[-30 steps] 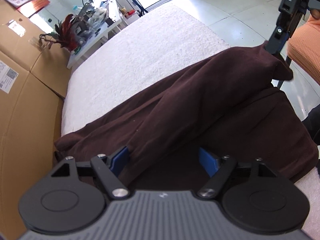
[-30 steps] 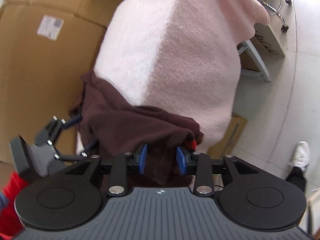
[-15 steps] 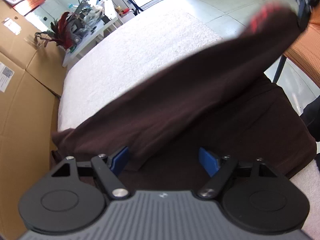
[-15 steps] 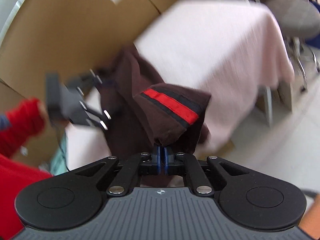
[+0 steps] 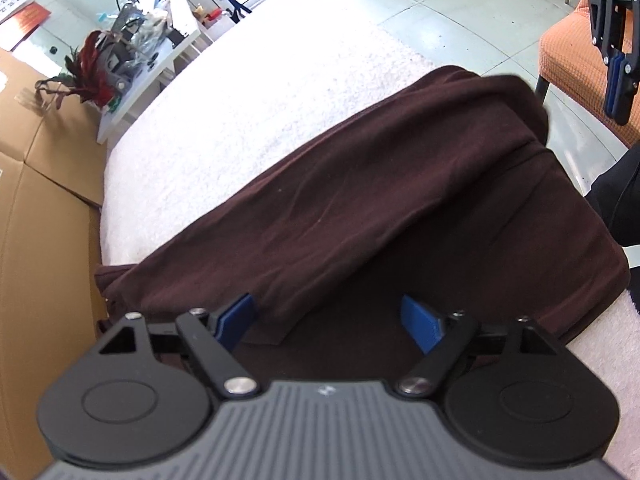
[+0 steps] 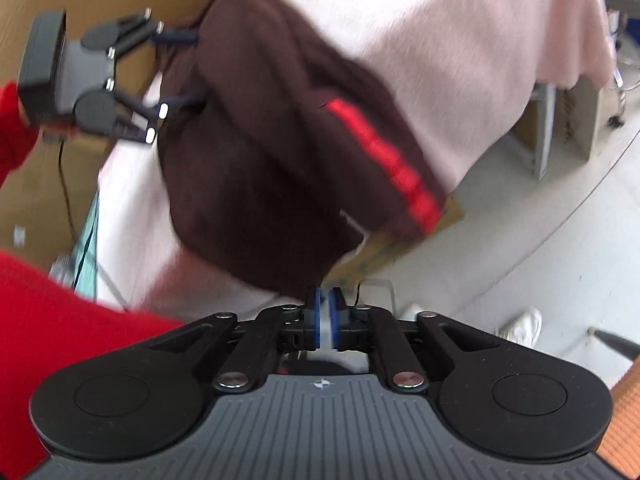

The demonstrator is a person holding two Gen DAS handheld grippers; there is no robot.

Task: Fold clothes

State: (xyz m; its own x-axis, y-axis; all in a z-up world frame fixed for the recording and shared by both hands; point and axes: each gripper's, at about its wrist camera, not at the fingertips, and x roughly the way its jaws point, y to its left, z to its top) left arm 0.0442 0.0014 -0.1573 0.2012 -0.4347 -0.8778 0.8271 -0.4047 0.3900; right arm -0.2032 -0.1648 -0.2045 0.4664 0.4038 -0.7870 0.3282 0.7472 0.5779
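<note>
From your left wrist camera, the dark brown garment [image 5: 360, 216] lies folded over itself on the white fleece cover [image 5: 256, 92]. Your left gripper [image 5: 332, 320] stands spread wide just over the garment's near edge, clamping nothing. Your right gripper [image 5: 618, 88] hangs above the garment's far corner. From your right wrist camera, the right gripper [image 6: 325, 316] has just been parting its jaws; a narrow gap shows, nothing between them, the garment's red-striped cuff [image 6: 384, 160] lying free beyond.

R gripper [image 6: 324, 316] let go of garment [image 5: 360, 216], jaws reopening, lifted clear.
</note>
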